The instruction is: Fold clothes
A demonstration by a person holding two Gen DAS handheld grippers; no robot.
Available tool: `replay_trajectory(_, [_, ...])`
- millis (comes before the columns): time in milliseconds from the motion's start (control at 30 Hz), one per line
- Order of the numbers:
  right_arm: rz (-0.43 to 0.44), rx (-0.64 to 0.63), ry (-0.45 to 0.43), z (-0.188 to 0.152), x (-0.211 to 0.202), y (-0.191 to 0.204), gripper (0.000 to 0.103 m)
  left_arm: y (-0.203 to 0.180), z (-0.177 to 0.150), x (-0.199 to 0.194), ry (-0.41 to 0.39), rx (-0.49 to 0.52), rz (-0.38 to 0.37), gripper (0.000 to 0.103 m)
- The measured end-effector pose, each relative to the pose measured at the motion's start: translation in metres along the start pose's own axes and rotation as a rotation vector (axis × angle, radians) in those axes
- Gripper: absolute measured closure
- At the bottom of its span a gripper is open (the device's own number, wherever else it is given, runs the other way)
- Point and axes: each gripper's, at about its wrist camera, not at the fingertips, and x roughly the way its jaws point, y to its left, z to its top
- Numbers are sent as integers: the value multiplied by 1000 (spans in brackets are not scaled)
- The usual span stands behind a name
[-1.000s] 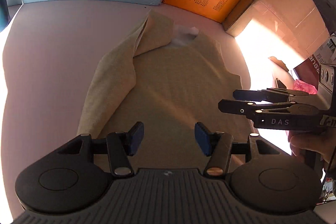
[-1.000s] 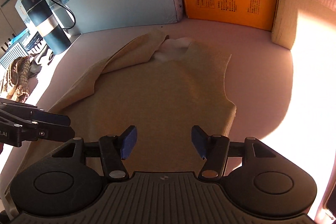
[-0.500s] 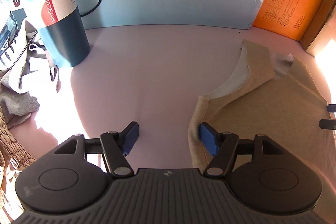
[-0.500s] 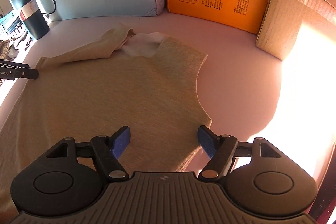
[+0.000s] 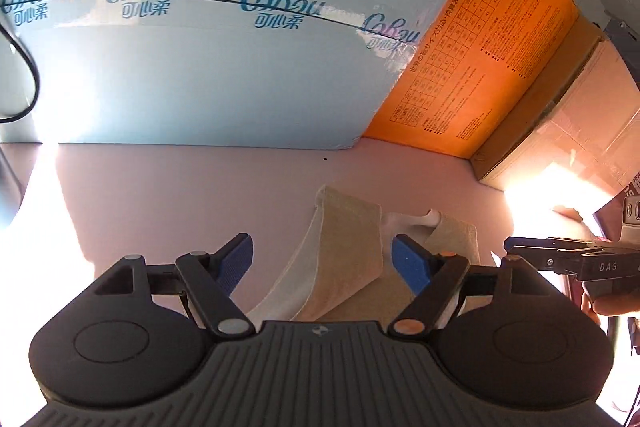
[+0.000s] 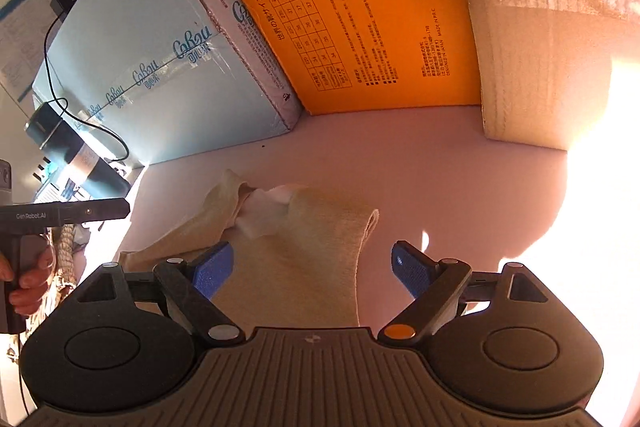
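Observation:
A beige sleeveless top (image 6: 304, 259) lies flat on the pink table, its neck end away from me. Its left shoulder strap (image 5: 344, 247) is folded over and shows a pale inside, and a white label (image 6: 264, 211) shows at the neckline. My left gripper (image 5: 322, 263) is open, low over the top's left shoulder area, with the strap between its blue pads. My right gripper (image 6: 312, 267) is open over the top's right shoulder edge. The right gripper also shows at the right of the left wrist view (image 5: 560, 259).
A light blue box (image 5: 200, 47), an orange box (image 6: 352, 7) and a brown cardboard box (image 6: 540, 47) stand along the back of the table (image 6: 440, 167). A dark flask (image 6: 68, 159) with a black cable stands at the far left. Bright sun falls on the right side.
Both grippers have moved forward along the top toward its neck end and come lower. The left gripper swung from the table's left side back over the folded strap. Both stayed open.

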Motion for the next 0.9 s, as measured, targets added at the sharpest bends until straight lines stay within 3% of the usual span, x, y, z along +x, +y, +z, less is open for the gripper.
replay_trajectory(133, [54,61,15,11,18,-16,17,-14,9,34,39,52,15,29])
replay_trajectory(367, [35,24,7,20,39,-27,19,-29,21,72,29,107,86,35])
replay_trajectory(433, [14,-20,-2,21,43,-25,20,-32,23,82,42,127,110,59])
replay_trajectory(467, [-7,-48,-5,22,44,-22,20,-34,23,86,47,144,124,66])
replay_trajectory(500, [-24,-76,-5,23,46,-19,20,-36,23,88,47,157,127,84])
replay_trajectory(533, [-38,-102,-4,23,48,-17,20,-38,22,90,50,170,123,95])
replay_trajectory(633, [-88,-199,20,22,54,-8,22,-38,20,89,41,168,117,99])
replay_trajectory(667, [-101,-250,30,20,56,-2,26,-37,21,88,34,152,117,99])
replay_trajectory(733, [-116,-354,51,16,60,11,48,-32,23,82,9,117,128,99])
replay_trajectory(800, [-99,-408,72,14,62,22,78,-25,28,74,-21,76,139,99])
replay_trajectory(900, [-146,-541,23,8,58,44,86,-14,35,55,-87,29,160,99])
